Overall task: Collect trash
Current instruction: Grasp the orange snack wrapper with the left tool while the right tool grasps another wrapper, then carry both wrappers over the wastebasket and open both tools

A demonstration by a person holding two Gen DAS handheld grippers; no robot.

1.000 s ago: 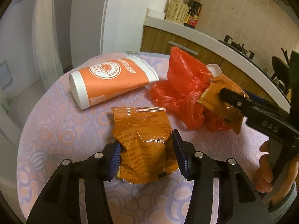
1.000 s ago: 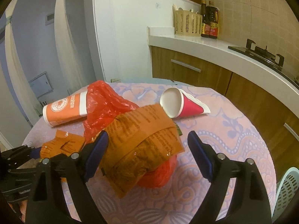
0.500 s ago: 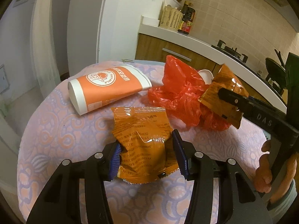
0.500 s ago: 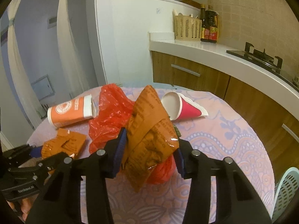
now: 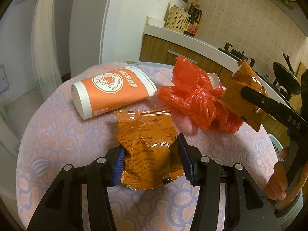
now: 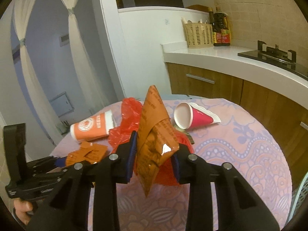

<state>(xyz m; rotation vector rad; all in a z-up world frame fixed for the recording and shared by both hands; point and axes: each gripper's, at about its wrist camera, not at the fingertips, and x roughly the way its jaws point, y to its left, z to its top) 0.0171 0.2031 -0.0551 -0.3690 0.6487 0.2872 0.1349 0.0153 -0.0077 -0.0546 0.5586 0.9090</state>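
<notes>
My left gripper (image 5: 151, 158) is shut on an orange snack packet (image 5: 146, 140) held just above the round table. My right gripper (image 6: 155, 154) is shut on a brown snack wrapper (image 6: 156, 134) and holds it upright above a crumpled red plastic bag (image 6: 129, 123). In the left wrist view the wrapper (image 5: 240, 94) hangs to the right of the red bag (image 5: 194, 94). An orange paper cup (image 5: 113, 90) lies on its side at the back left. A red paper cone cup (image 6: 194, 117) lies behind the bag.
The table has a pink and lilac patterned cloth (image 6: 240, 163). A kitchen counter (image 6: 231, 61) with a basket, bottles and a stove runs behind it. A pale plastic basket (image 6: 300, 196) stands on the floor at the right edge.
My right gripper closed on the brown wrapper and lifted it off the red bag. My left gripper keeps its hold on the orange packet and has risen a little.
</notes>
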